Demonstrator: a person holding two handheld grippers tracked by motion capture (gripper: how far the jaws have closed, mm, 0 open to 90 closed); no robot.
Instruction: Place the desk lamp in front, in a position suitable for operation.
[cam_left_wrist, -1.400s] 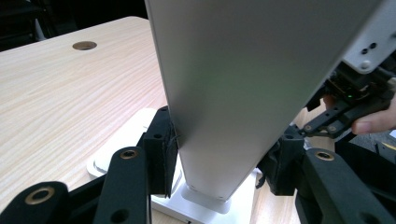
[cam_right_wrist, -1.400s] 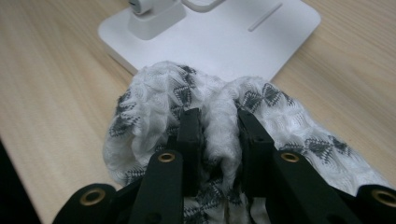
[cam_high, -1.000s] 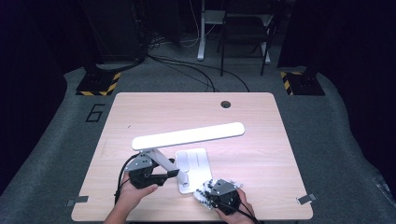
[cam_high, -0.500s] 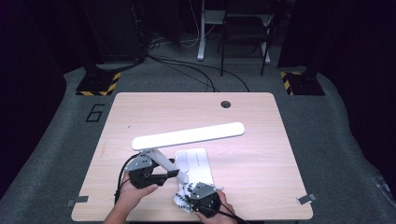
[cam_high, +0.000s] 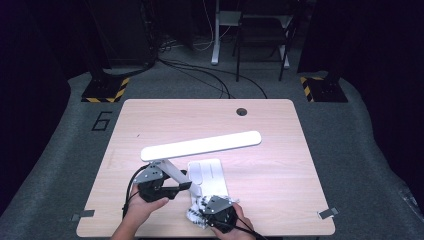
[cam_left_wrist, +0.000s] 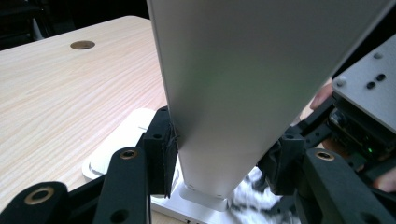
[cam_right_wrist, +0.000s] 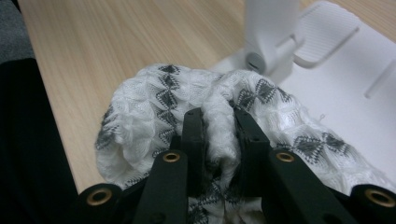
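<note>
A white desk lamp stands on the wooden table (cam_high: 280, 165), with its long head (cam_high: 200, 146) lit, above a flat white base (cam_high: 212, 172). My left gripper (cam_high: 187, 186) (cam_left_wrist: 222, 149) is shut on the lamp arm (cam_high: 172, 172) (cam_left_wrist: 233, 84) just above its foot. My right gripper (cam_high: 202, 207) (cam_right_wrist: 217, 116) is shut on a bunched white cloth with a grey pattern (cam_high: 196, 212) (cam_right_wrist: 149, 121). The cloth lies against the front corner of the base (cam_right_wrist: 336, 88), close to the arm's hinge (cam_right_wrist: 254, 60).
A round cable hole (cam_high: 242, 111) sits near the table's far edge. Beyond the table are a dark floor with cables, yellow-black striped stand feet (cam_high: 105, 90) and a chair frame (cam_high: 260, 40). Bare wood lies to the right of the lamp base.
My right gripper has slid left along the table's front edge with the cloth, closer to the foot of the lamp arm. The left gripper and the lamp have stayed put.
</note>
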